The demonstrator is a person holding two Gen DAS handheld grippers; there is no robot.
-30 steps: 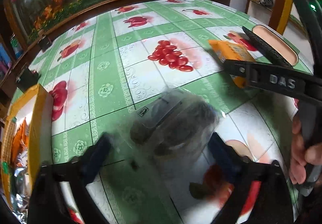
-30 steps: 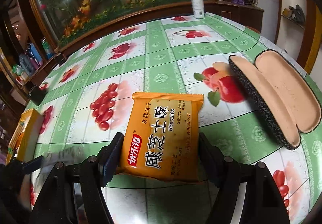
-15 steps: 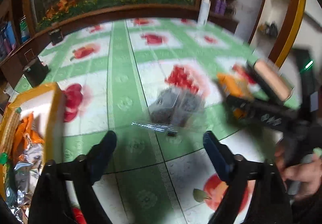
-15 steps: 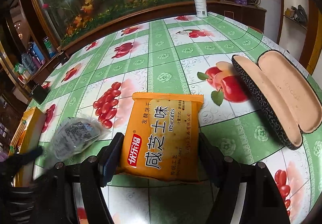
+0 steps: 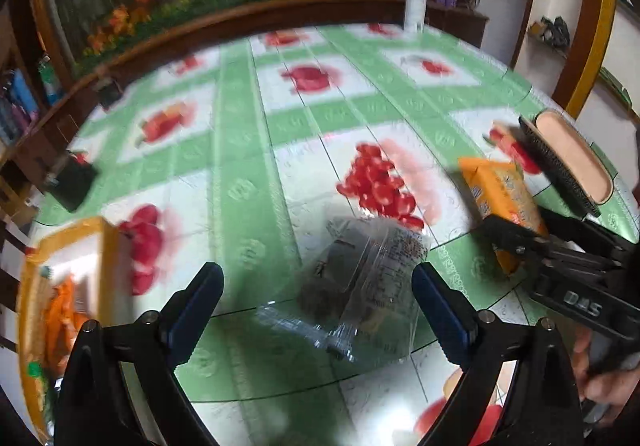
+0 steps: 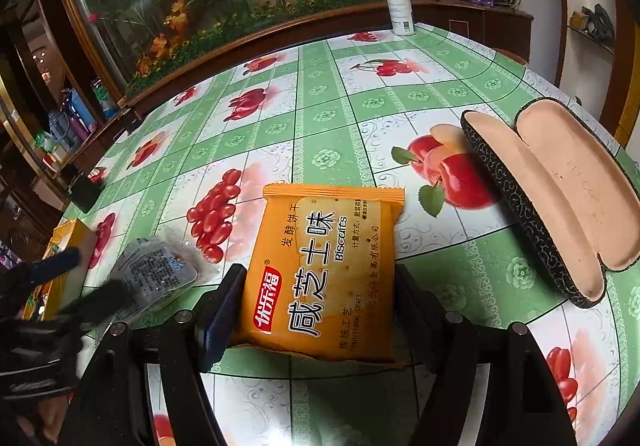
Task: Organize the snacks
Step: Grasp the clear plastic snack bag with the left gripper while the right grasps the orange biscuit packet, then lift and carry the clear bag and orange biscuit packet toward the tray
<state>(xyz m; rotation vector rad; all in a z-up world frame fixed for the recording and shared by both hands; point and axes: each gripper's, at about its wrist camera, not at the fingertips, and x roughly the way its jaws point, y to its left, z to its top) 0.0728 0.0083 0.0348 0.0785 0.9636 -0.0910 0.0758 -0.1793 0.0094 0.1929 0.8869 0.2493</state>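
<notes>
We see the orange biscuit packet (image 6: 324,278) lying flat on the fruit-print tablecloth (image 6: 328,117), long axis running away from us, between the spread fingers of our right gripper (image 6: 316,302). A clear snack bag (image 5: 360,282) lies ahead of the wide-open left gripper (image 5: 316,298). An orange box (image 5: 60,286) sits at left.

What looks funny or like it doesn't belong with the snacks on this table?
The open glasses case near the table's right edge is no snack. It lies gaping and empty beside the orange biscuit pack. The biscuit pack's near edge also looks torn and ragged.
</notes>
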